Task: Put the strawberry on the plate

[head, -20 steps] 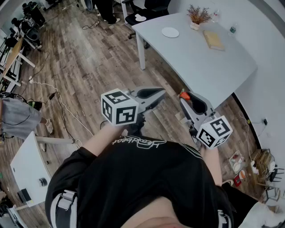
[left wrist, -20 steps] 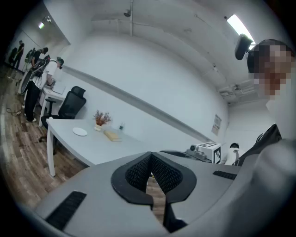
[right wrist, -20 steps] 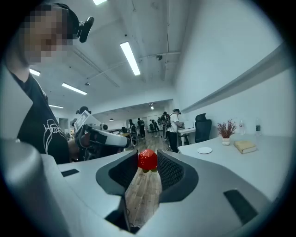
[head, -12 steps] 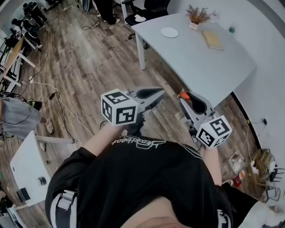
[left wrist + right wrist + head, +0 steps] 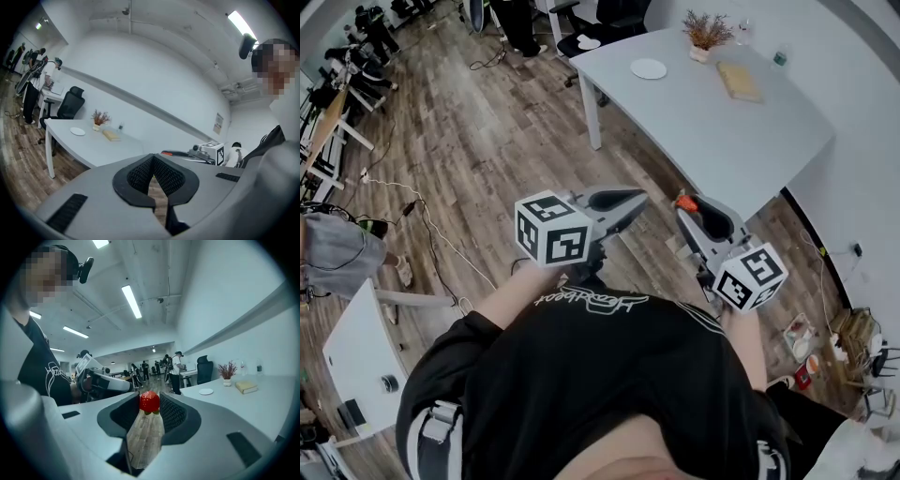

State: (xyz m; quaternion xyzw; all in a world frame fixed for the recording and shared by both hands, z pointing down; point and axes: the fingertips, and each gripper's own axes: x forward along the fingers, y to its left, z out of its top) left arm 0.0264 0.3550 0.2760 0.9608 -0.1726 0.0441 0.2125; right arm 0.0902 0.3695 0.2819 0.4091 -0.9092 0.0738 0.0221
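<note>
My right gripper (image 5: pixel 682 210) is clamped on the strawberry (image 5: pixel 149 401), which sits pinched right at the tips of the two ribbed pads, clear of the wooden floor (image 5: pixel 487 141) that shows through the gap behind it. In the right gripper view the berry is a bright, even red, rounded and plump, with a few small green bits of leaf peeking out at its lower edge. It fills the space between the jaw tips from side to side. In the head view it is only a small orange-red spot at the front of my right gripper, near the closer edge of the grey table (image 5: pixel 722 131).

The plate (image 5: pixel 649 68) is small, round and white. It lies on the far part of that table, with a potted dry plant (image 5: pixel 706 36) and a book (image 5: pixel 738 82) near it. The strawberry is well apart from the plate.

My left gripper (image 5: pixel 641 198) is closed with nothing in it. Its pads meet at the tip, and it is held beside the right one, roughly level.
</note>
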